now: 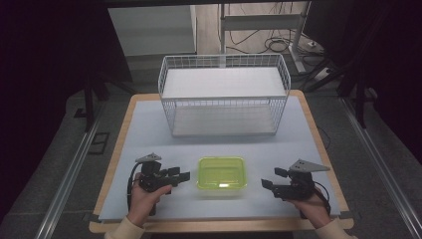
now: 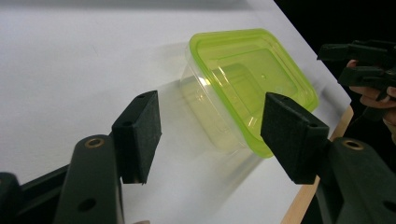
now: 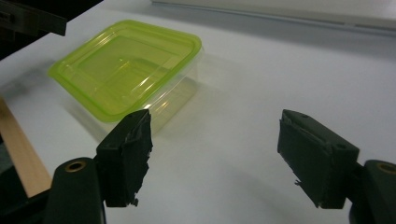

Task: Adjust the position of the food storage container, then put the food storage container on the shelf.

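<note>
A clear plastic box with a lime-green lid (image 1: 221, 172) sits closed on the pale table mat near the front edge. My left gripper (image 1: 181, 175) rests just left of it, open, jaws pointing right at the box (image 2: 243, 88). My right gripper (image 1: 271, 179) rests to the right of the box, open, jaws pointing left, with a gap between it and the box (image 3: 126, 70). Nothing is between either pair of jaws. In the left gripper view (image 2: 210, 135) the box lies ahead, between the jaw tips and beyond them.
A white wire basket (image 1: 224, 94) stands at the back of the table, its open front facing me. The wooden table edge (image 1: 219, 226) runs along the front. Bare mat (image 1: 149, 134) lies between the basket and the box.
</note>
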Motion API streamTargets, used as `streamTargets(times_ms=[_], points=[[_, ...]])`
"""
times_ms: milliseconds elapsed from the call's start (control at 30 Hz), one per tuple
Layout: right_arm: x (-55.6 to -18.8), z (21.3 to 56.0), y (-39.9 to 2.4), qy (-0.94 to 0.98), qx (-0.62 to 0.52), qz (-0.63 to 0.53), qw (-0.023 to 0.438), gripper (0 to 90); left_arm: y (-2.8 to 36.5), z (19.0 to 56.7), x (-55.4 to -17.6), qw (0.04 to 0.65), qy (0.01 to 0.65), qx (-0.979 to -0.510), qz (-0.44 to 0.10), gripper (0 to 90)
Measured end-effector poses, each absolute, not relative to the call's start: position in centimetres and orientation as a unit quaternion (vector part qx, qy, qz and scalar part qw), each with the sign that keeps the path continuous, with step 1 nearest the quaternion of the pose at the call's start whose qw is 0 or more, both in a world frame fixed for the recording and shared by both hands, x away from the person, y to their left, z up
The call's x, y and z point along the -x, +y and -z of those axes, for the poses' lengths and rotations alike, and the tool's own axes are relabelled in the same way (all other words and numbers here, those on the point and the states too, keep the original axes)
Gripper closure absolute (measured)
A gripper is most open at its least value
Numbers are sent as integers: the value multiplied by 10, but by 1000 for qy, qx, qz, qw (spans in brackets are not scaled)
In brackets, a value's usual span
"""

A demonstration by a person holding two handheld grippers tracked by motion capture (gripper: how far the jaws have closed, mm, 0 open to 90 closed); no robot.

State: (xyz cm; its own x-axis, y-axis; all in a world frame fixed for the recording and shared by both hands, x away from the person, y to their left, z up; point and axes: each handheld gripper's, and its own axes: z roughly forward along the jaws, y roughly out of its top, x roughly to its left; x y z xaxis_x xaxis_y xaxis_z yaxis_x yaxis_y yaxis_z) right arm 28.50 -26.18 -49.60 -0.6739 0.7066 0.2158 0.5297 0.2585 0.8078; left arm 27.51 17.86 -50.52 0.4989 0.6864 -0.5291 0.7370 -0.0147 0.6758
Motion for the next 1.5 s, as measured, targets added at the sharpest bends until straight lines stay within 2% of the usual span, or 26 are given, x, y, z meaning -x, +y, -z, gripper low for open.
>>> streamTargets(times_ms=[67,500,900,1200,1500], points=[[-286,495,-260,784,-402,-467,70,262,177,506,-277,490,498,-715,32,375],[-296,498,-244,782,-415,-465,9,283,166,510,-288,485,499,-716,59,371],[-309,501,-232,770,-428,-473,-14,349,162,511,-296,484,503,-713,72,385],[-326,506,-218,761,-449,-466,-39,435,155,513,-312,480,505,-713,82,439],[-336,510,-204,765,-453,-454,-64,527,150,523,-317,470,505,-715,114,557]])
